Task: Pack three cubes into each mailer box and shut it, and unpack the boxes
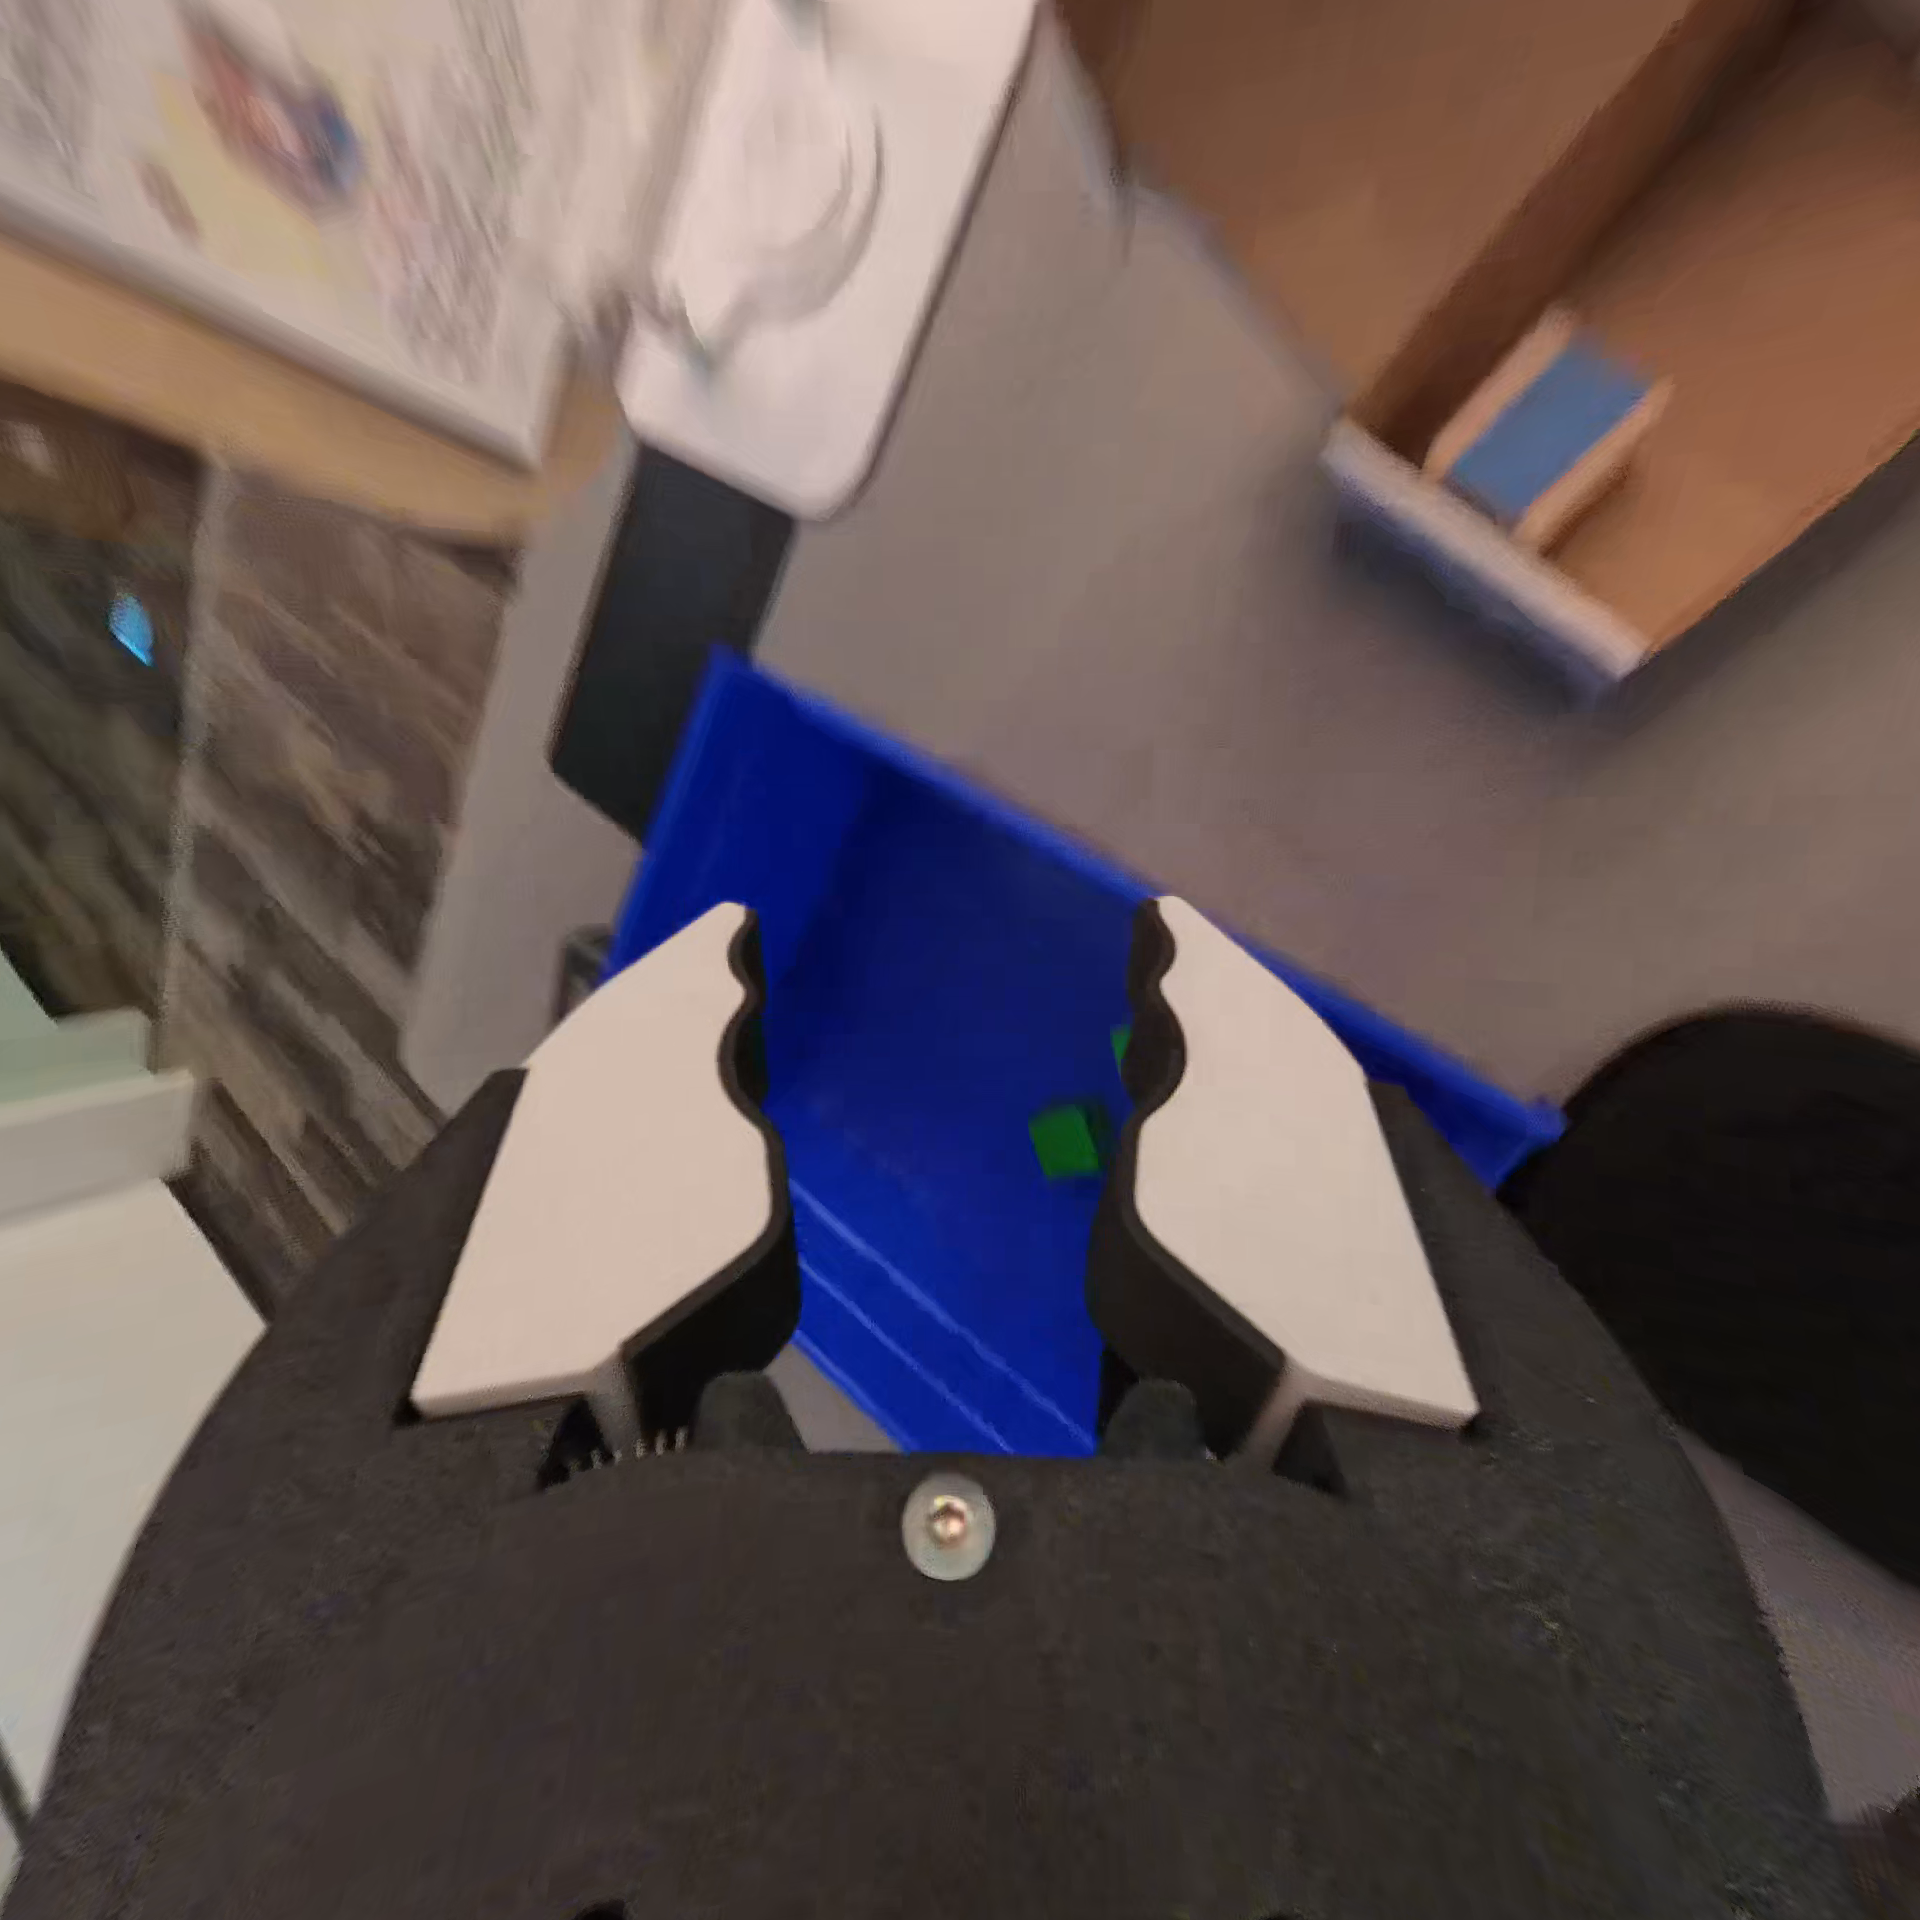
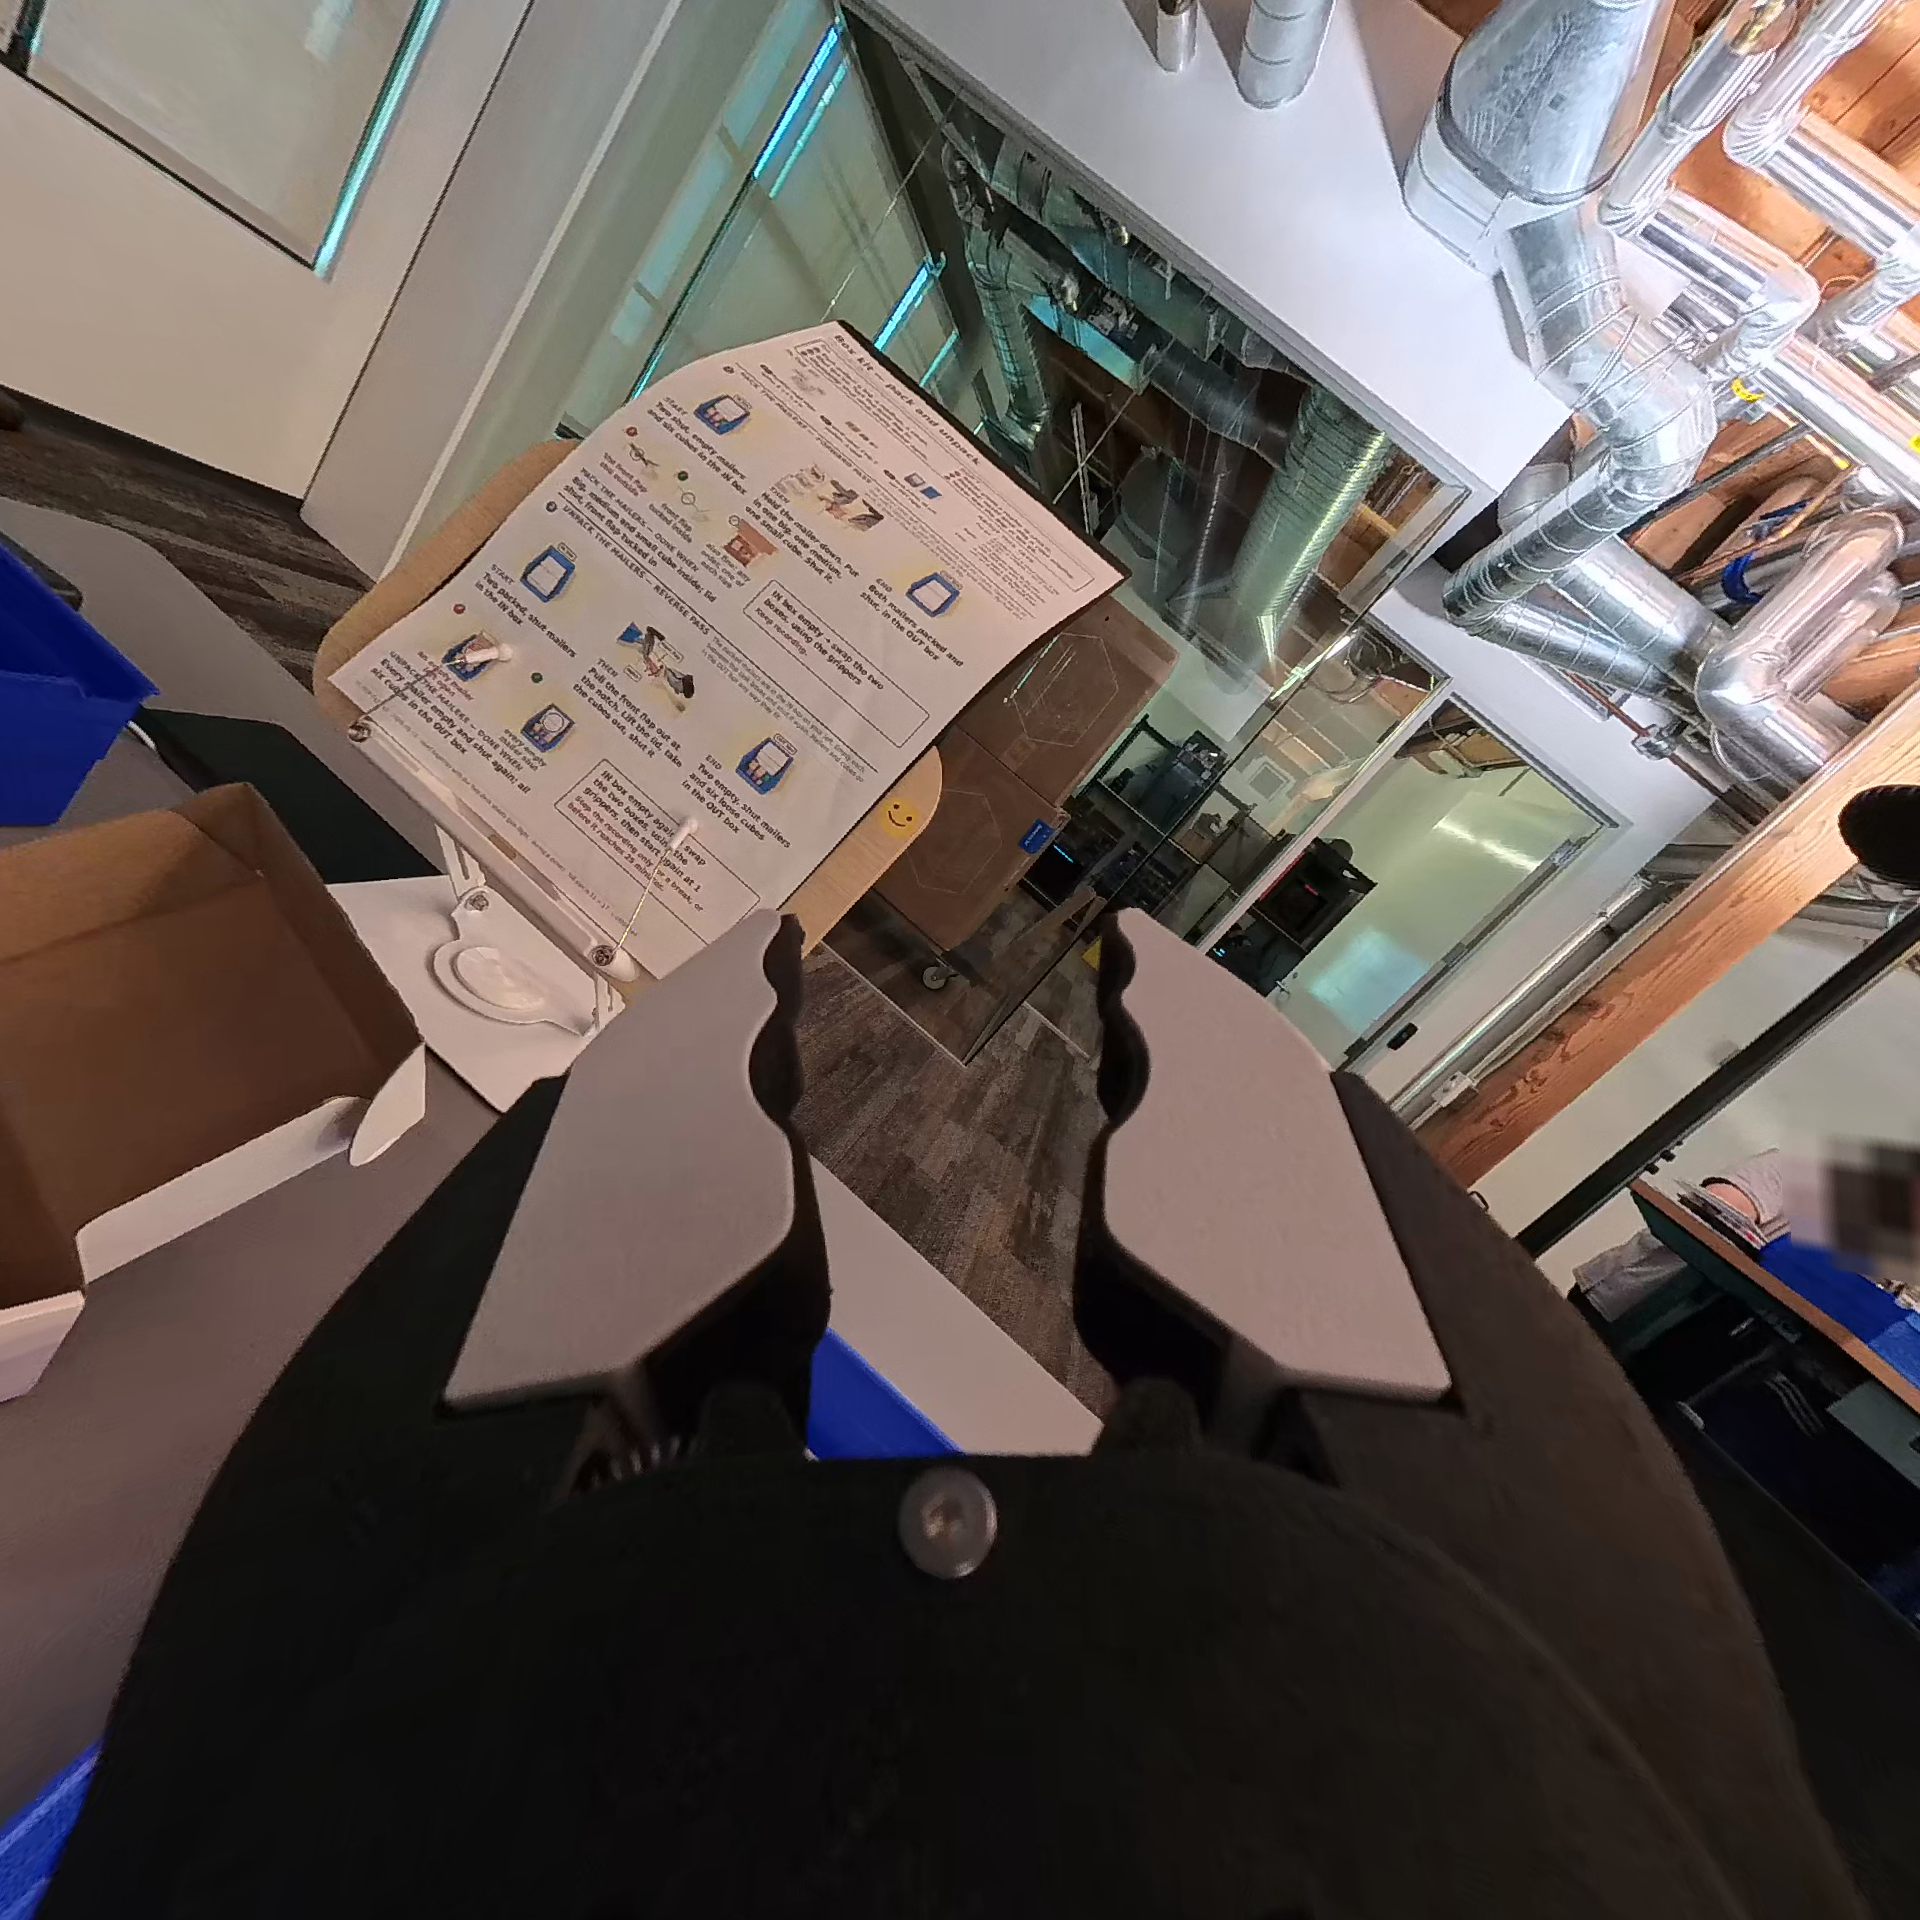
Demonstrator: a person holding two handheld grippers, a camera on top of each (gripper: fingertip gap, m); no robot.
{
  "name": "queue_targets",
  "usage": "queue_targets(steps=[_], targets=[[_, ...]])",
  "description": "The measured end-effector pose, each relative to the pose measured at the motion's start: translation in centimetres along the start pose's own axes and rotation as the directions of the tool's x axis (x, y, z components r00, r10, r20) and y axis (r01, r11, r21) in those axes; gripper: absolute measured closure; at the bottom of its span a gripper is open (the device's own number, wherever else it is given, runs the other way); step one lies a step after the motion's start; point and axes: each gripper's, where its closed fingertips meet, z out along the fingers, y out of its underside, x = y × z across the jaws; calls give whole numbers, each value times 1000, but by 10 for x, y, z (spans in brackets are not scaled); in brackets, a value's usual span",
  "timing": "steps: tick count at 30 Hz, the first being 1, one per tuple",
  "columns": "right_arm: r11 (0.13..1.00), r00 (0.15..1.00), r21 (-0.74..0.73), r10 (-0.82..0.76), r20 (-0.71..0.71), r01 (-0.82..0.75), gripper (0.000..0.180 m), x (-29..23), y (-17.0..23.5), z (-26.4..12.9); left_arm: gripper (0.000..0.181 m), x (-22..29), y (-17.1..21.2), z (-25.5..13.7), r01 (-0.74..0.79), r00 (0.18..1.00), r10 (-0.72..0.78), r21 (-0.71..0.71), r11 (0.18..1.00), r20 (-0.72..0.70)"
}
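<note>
In the left wrist view my left gripper (image 1: 948,925) is open and empty, held above a blue bin (image 1: 914,1039). A small green cube (image 1: 1065,1140) lies on the bin floor near my right finger; a second green bit (image 1: 1120,1044) peeks from behind that finger. An open brown mailer box (image 1: 1621,343) lies at the upper right with a blue cube (image 1: 1548,442) inside. In the right wrist view my right gripper (image 2: 948,935) is open and empty, tilted up toward the room. The open mailer box (image 2: 156,997) lies to its left on the grey table (image 2: 208,1340).
A printed instruction sheet on a white stand (image 2: 727,613) stands at the table's far edge. Blue bins show at the left (image 2: 52,686) and under my right gripper (image 2: 873,1392). A black object (image 1: 1745,1247) is at the right of the left view. The left view is motion-blurred. Some 45 cm of space lies between my two pairs of fingers. The right gripper is farther from the small green cube (image 1: 1065,1140), some 60 cm, than the left, some 20 cm.
</note>
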Motion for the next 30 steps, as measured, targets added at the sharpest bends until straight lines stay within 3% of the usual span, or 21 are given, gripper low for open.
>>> queue_targets(steps=[5,9,22,24,30], targets=[[1000,1000,-10,-9,3,9,124,-2,1,1,124,12,118,61,120,987,-144,-274,954,-67],[999,1000,-39,-24,13,24,124,-5,7,3,127,26,156,94,194,965,-243,-355,914,-98],[999,999,-52,-6,36,8,124,-5,17,6,138,46,172,119,249,925,-343,-416,875,-167],[999,999,-50,-6,36,8,124,-5,17,5,146,48,175,119,248,922,-347,-425,870,-172],[999,1000,-47,-3,31,4,125,-3,17,3,150,30,177,101,188,952,-275,-449,873,-136]])
